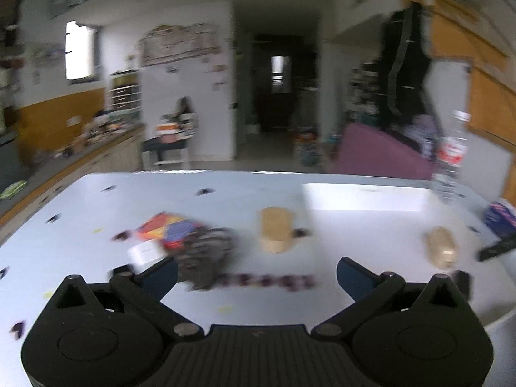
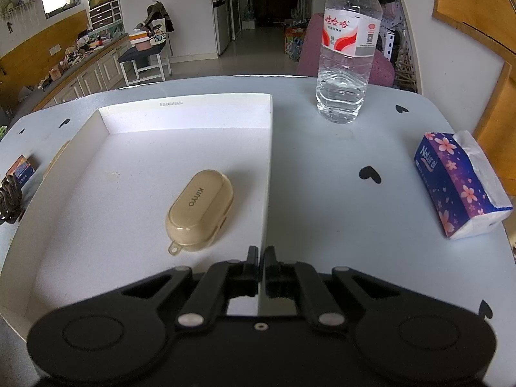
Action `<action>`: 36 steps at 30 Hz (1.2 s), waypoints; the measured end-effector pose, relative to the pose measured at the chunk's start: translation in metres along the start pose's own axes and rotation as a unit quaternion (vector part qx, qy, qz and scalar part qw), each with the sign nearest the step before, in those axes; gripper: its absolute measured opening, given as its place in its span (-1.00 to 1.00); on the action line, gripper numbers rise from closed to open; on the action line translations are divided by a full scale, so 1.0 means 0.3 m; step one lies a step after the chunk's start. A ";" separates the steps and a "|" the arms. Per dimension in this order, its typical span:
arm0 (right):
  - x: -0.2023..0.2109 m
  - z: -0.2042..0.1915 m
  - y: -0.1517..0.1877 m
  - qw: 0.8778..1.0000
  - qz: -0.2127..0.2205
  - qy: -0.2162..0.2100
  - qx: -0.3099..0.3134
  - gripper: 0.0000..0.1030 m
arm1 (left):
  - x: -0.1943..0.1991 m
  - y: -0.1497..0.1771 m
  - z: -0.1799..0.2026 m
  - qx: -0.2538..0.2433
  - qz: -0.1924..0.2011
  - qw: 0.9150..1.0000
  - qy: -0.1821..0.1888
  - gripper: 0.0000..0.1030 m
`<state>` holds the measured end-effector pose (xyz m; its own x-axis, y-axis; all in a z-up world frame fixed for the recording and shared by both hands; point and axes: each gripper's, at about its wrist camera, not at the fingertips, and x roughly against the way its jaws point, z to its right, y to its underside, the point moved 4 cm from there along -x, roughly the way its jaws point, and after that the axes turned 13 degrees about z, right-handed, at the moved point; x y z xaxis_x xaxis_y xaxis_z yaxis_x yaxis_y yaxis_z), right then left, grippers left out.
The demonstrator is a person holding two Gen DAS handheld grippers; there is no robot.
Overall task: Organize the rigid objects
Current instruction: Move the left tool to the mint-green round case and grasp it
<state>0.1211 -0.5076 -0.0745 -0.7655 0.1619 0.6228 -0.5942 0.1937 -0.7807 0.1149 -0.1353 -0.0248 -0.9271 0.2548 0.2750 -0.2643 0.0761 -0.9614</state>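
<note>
A beige KINYO earbud case (image 2: 200,209) lies in the white cardboard tray (image 2: 187,119). My right gripper (image 2: 261,254) is shut on the tray's right wall at its near end. In the blurred left wrist view my left gripper (image 1: 256,274) hangs wide open above the table with nothing between its fingers. Ahead of it lie a dark hair claw (image 1: 206,254), a small colourful box (image 1: 167,229) and a beige round container (image 1: 275,229), all left of the tray (image 1: 364,196). The earbud case (image 1: 440,246) shows at the right.
A clear water bottle (image 2: 348,48) stands behind the tray on the pale table (image 2: 322,161). A purple tissue pack (image 2: 461,183) lies at the right edge. The hair claw (image 2: 9,200) and box (image 2: 21,169) sit beyond the tray's left wall. A kitchen counter runs along the left.
</note>
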 end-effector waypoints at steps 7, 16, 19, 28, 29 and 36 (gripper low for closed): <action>0.000 0.000 0.000 1.000 0.000 0.000 0.000 -0.93 | -0.004 0.046 -0.191 0.012 -0.022 0.996 -0.081 1.00; 0.000 -0.001 0.000 1.000 0.001 0.000 0.001 -0.93 | -0.011 0.138 -0.372 0.001 -0.054 0.988 -0.145 1.00; 0.000 -0.001 0.000 1.000 0.001 0.000 0.001 -0.93 | -0.022 0.166 -0.406 -0.005 -0.063 0.986 -0.153 1.00; 0.001 -0.002 0.000 1.000 0.001 0.000 0.002 -0.93 | -0.106 0.189 -0.447 0.003 -0.062 0.986 -0.158 0.70; 0.001 -0.001 0.000 1.000 0.001 0.000 0.002 -0.93 | -0.118 0.192 -0.452 0.005 -0.063 0.985 -0.162 0.62; 0.000 -0.004 0.000 1.000 0.001 0.000 0.003 -0.93 | -0.180 0.217 -0.476 0.021 -0.066 0.982 -0.178 0.20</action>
<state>0.1214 -0.5066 -0.0743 -0.7669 0.1621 0.6210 -0.5938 0.1882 -0.7823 0.1857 -0.0064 -0.1018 -0.9165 -0.1073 0.3853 -0.3915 0.0437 -0.9192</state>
